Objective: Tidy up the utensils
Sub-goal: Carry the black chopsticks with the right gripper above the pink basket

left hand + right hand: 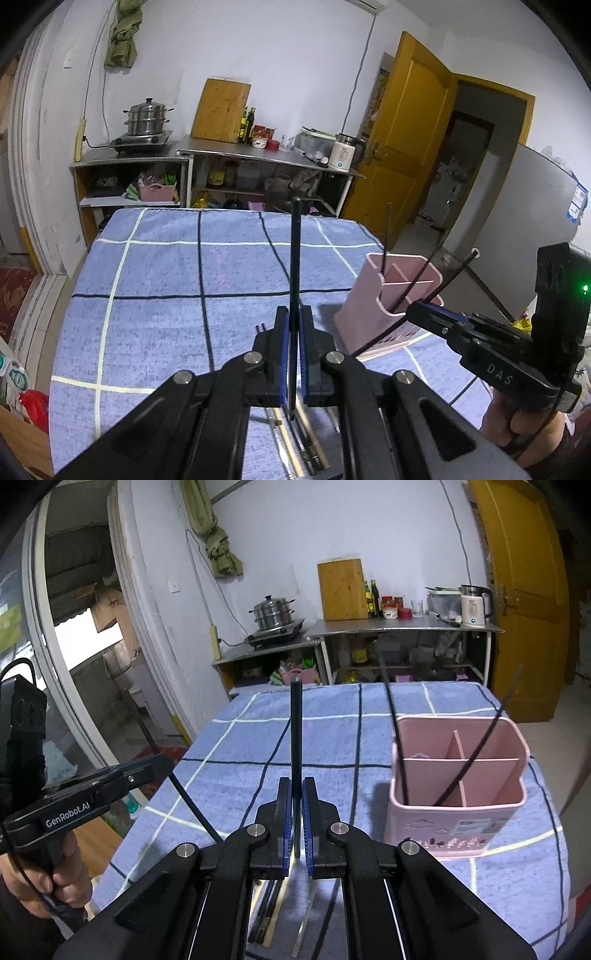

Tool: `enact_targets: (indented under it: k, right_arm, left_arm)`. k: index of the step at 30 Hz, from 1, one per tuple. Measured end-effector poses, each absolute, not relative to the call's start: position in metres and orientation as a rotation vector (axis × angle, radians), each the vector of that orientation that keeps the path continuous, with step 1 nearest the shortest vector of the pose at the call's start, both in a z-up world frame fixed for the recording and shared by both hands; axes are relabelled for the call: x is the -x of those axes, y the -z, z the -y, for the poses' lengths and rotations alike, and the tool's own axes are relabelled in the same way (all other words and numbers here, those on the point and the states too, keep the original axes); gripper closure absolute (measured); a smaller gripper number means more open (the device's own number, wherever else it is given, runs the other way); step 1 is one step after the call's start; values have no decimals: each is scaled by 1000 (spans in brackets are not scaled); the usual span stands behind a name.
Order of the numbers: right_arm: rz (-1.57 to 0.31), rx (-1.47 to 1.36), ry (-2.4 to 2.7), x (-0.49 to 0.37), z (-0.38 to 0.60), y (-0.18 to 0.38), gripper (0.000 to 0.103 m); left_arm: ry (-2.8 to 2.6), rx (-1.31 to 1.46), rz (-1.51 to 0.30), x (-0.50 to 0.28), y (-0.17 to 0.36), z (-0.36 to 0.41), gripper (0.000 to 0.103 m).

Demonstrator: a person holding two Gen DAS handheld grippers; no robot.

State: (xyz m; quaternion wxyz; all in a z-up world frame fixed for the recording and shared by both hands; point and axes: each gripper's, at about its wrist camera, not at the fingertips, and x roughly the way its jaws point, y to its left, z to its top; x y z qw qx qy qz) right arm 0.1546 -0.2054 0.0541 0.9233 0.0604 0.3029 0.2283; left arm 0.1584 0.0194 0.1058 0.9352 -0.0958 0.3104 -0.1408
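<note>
a blue checked cloth [424,709] covers the table. at twelve o'clock a steel counter [402,627] holds a steamer pot [273,613], wooden board [342,589] and white kettle [473,607].

Lighting: cool, even indoor light, moderately bright; white wall [280,48] evenly lit. Daylight enters by the glass door [74,635] at left (right wrist view). Shadows: soft, one cast left of the pink utensil holder [458,775] on the blue checked cloth [332,731]. Doorway [465,155] beyond the yellow door dim. Distortion: strong fisheye bending, black vignette at corners. Focus: centre sharp; near linkage and edges slightly soft. A green indicator light [584,287] glows.
</note>
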Motion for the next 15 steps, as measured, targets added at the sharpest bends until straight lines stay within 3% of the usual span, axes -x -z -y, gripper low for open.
enact_targets:
  k: [15]
  right_arm:
    - [-568, -175, -353, -141, 278, -81, 97]
  left_arm:
    - [448, 192, -632, -180, -131, 53, 98]
